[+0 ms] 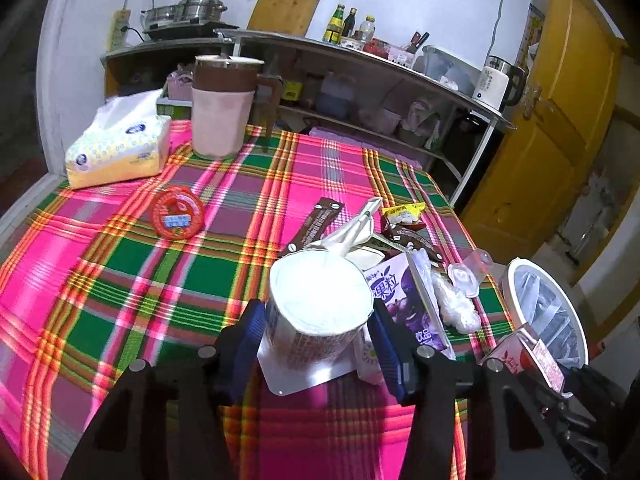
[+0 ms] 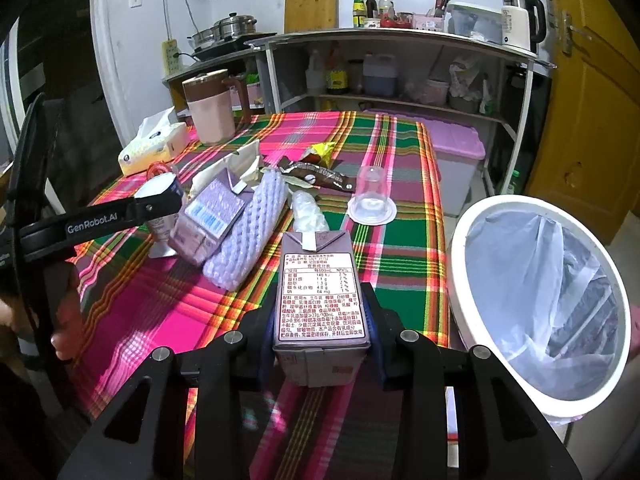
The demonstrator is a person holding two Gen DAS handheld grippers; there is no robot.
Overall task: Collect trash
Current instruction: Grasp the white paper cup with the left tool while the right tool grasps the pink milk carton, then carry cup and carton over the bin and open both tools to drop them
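Observation:
My left gripper (image 1: pixel 318 314) is shut on a white yogurt cup (image 1: pixel 320 292) that has a foil lid, its blue pads pressing on both sides just above the plaid tablecloth (image 1: pixel 168 280). My right gripper (image 2: pixel 320 316) is shut on a purple drink carton (image 2: pixel 320 292), held upright with its label facing the camera. The white bin (image 2: pixel 472 224) with a clear liner stands just right of it, beside the table edge. More trash lies mid-table: a second purple carton (image 2: pixel 208 220), a foam net sleeve (image 2: pixel 248 236), a clear plastic cup (image 2: pixel 372 192), a brown wrapper (image 2: pixel 320 174) and a yellow wrapper (image 2: pixel 322 150).
A red round lid (image 1: pixel 178 212), a tissue pack (image 1: pixel 116 148) and a pink jug (image 1: pixel 222 108) sit at the far left of the table. Behind stands a metal shelf (image 2: pixel 400 36) with bottles and a kettle. A yellow door (image 2: pixel 580 100) is at the right.

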